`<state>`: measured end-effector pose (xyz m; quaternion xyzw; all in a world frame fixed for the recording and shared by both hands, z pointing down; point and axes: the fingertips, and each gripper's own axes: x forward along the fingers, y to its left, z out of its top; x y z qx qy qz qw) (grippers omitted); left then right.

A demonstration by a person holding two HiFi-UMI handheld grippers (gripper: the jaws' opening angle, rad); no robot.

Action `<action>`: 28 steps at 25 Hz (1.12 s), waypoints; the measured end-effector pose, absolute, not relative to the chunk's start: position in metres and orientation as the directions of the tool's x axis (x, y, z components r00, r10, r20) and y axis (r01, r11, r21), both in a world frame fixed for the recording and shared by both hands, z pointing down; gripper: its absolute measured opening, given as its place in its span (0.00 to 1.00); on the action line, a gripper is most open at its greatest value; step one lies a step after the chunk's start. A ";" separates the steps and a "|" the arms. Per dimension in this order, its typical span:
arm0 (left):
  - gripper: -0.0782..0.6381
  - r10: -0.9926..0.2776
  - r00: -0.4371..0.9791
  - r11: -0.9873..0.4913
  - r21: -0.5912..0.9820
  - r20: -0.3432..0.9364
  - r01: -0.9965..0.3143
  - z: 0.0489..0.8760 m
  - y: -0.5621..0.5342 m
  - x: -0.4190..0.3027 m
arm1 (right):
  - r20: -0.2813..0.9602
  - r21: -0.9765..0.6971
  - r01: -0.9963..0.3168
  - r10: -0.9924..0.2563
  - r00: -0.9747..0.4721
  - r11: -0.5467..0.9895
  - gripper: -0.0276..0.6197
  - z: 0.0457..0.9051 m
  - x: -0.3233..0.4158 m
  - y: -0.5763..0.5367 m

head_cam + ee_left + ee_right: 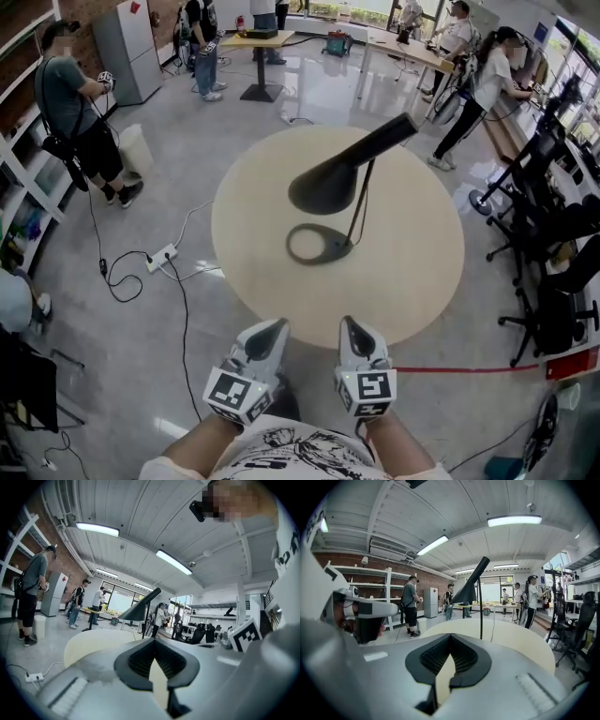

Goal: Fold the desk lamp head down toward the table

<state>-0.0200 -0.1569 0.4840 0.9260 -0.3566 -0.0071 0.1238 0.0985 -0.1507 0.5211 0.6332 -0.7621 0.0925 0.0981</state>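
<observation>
Facing the untouched lamp head (328,183), frame centre.
We hold left gripper (265,339) and right gripper (356,336) closed, empty, bottom of frame; folding not begun.

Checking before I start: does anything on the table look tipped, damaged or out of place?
Nothing stands out: the black desk lamp stands upright on the round table, its head raised.

— Entry: legible text, numbers, brands?
— None readable. The marker cubes (239,394) behind the jaws of the left gripper (275,327) and the right gripper (350,325) carry black-and-white square patterns only. The shirt (300,457) print behind them is too fragmentary to read.
</observation>
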 end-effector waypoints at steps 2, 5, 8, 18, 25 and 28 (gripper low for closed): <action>0.12 -0.682 0.729 -0.700 0.247 0.047 -0.671 0.475 -0.131 -0.018 | 0.262 -0.018 -0.977 -0.942 -0.209 0.212 0.06 0.521 0.098 -0.127; 0.12 -0.712 0.701 -0.676 0.244 0.024 -0.695 0.464 -0.092 -0.023 | 0.250 -0.007 -0.969 -0.937 -0.243 0.249 0.06 0.515 0.094 -0.087; 0.12 -0.738 0.675 -0.651 0.249 0.017 -0.717 0.462 -0.048 -0.031 | 0.252 0.002 -0.962 -0.931 -0.265 0.274 0.06 0.513 0.090 -0.045; 0.12 -0.730 0.681 -0.643 0.277 0.060 -0.714 0.480 0.064 -0.021 | 0.195 -0.053 -0.937 -0.917 -0.349 0.345 0.06 0.503 0.082 0.059; 0.12 -0.710 0.704 -0.677 0.271 0.008 -0.685 0.455 0.089 -0.045 | 0.134 -0.025 -0.959 -0.950 -0.283 0.282 0.06 0.473 0.063 0.097; 0.12 -0.713 0.701 -0.677 0.251 0.008 -0.692 0.449 0.100 -0.060 | 0.128 -0.039 -0.960 -0.951 -0.280 0.278 0.06 0.464 0.050 0.113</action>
